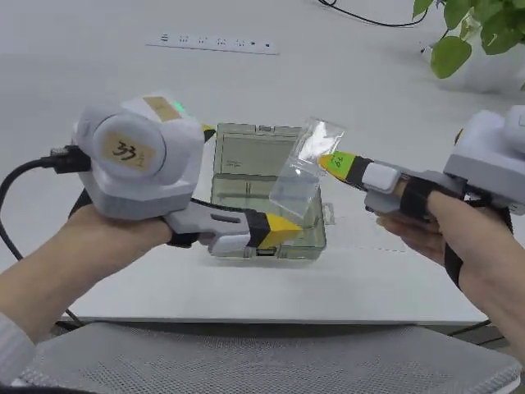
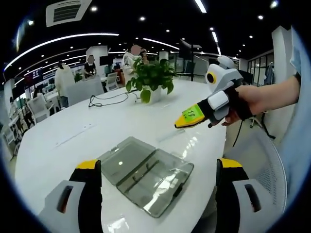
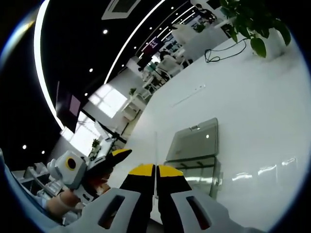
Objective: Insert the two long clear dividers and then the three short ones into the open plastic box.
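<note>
OK, status from my end. Right gripper (image 3: 155,170): jaws pinched together with no gap I can see in its own view. In the head view its yellow-green tip has hold of a clear divider (image 1: 298,171) by the upper edge. The divider hangs tilted, with its lower end over the right part of the open plastic box (image 1: 238,190). I can't tell whether that lower edge touches the box. I can't tell whether it's a long or a short one either.

Left gripper (image 2: 158,165): jaws spread wide, nothing between them. In its own view the box lies framed between the two yellow tips, and the right gripper comes in from the right above the box's far side. In the head view one left jaw crosses in front of the box's near wall. I can't tell whether they touch.

The box sits on the white table (image 1: 246,287) near the front edge, between the two grippers. The lid is folded flat on the side away from me, the base nearer. In the left gripper view there's a line running lengthwise inside the base, and I can't tell what it is.

Around it: power strip (image 1: 212,41) well back on the table, plant (image 1: 469,33) far right, grey mesh chair (image 1: 246,361) just under the table edge.
</note>
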### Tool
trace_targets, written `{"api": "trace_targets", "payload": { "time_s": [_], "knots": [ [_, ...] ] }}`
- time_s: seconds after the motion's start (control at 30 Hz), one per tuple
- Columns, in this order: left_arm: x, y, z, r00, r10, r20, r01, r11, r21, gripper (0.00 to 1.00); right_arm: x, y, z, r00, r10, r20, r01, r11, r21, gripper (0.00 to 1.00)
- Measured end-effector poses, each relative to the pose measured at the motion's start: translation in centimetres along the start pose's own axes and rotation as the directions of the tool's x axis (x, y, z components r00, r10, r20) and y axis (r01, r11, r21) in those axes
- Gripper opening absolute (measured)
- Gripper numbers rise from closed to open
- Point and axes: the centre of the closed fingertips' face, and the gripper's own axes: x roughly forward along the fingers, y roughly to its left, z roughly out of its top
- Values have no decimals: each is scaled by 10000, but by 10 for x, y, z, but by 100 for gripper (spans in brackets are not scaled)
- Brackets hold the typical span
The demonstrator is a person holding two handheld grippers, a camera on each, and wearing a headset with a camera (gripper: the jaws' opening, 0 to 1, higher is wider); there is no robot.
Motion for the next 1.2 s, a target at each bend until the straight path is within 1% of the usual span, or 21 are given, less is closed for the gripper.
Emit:
{"api": "trace_targets", "payload": {
  "time_s": [0.07,0.13,0.17,0.2,0.27,0.3,0.33,0.37,0.43,0.5,0.57,0.6,0.63,0.7,0.83,0.87,0.93,1.07,1.13,1.17,1.2],
  "knots": [
    [-5,5,-2,10000,6,35,-6,9999,106,100,2,1,-2,9998,-108,-149,107,9999,-83,2],
    [-12,11,-4,9993,-240,279,235,9995,187,100,5,2,-4,9986,-382,-366,370,9988,-316,2],
    [-13,14,-6,9992,-306,276,297,9990,322,100,7,1,-5,9978,-538,-388,523,9979,-369,2],
    [-16,18,-10,9991,-410,135,404,9984,401,100,7,-3,-10,9934,-925,-672,912,9956,-217,2],
    [-20,20,-13,9974,-702,135,694,9961,546,100,8,-5,-10,9890,-1301,-699,1260,9902,-611,2],
    [-23,24,-17,9965,-829,104,820,9944,670,99,8,-7,-12,9832,-1592,-893,1541,9862,-606,2],
    [-24,26,-19,9960,-886,81,879,9936,708,99,10,-6,-12,9826,-1631,-888,1585,9857,-565,2],
    [-24,29,-21,9948,-1021,64,1014,9922,729,99,9,-9,-14,9769,-1866,-1045,1829,9822,-439,2],
    [-25,34,-25,9935,-1137,49,1130,9904,791,98,8,-13,-15,9675,-2245,-1163,2186,9739,-615,2],
    [-26,38,-28,9914,-1306,103,1292,9880,848,98,8,-15,-13,9607,-2490,-1231,2446,9683,-500,2],
    [-26,42,-31,9897,-1416,189,1398,9873,752,98,7,-19,-13,9472,-2853,-1464,2820,9584,-432,2],
    [-26,43,-34,9888,-1483,161,1468,9866,717,97,8,-20,-13,9432,-2934,-1559,2898,9560,-455,2],
    [-25,45,-36,9879,-1540,175,1525,9859,689,97,7,-23,-13,9321,-3167,-1757,3129,9485,-498,2],
    [-25,48,-40,9855,-1680,232,1661,9838,670,97,10,-24,-12,9210,-3328,-2023,3286,9429,-549,2],
    [-22,55,-47,9812,-1911,266,1893,9801,597,96,13,-27,-10,8859,-3829,-2618,3743,9235,-843,2],
    [-22,57,-47,9803,-1952,289,1932,9794,590,96,14,-27,-9,8836,-3868,-2640,3769,9219,-894,2],
    [-20,61,-49,9783,-2046,314,2026,9777,559,96,16,-27,-7,8683,-4045,-2871,3936,9141,-975,2],
    [-19,67,-52,9749,-2198,368,2178,9746,518,96,20,-27,-7,8465,-4251,-3205,4121,9044,-1111,2],
    [-17,70,-55,9731,-2280,332,2255,9720,654,97,23,-27,-10,8304,-4347,-3486,4216,8992,-1169,2],
    [-17,72,-57,9726,-2303,312,2278,9713,681,97,24,-28,-10,8257,-4393,-3540,4270,8967,-1169,2],
    [-16,74,-59,9715,-2352,280,2327,9698,724,97,24,-28,-13,8120,-4435,-3794,4292,8943,-1268,2]
  ]
}}
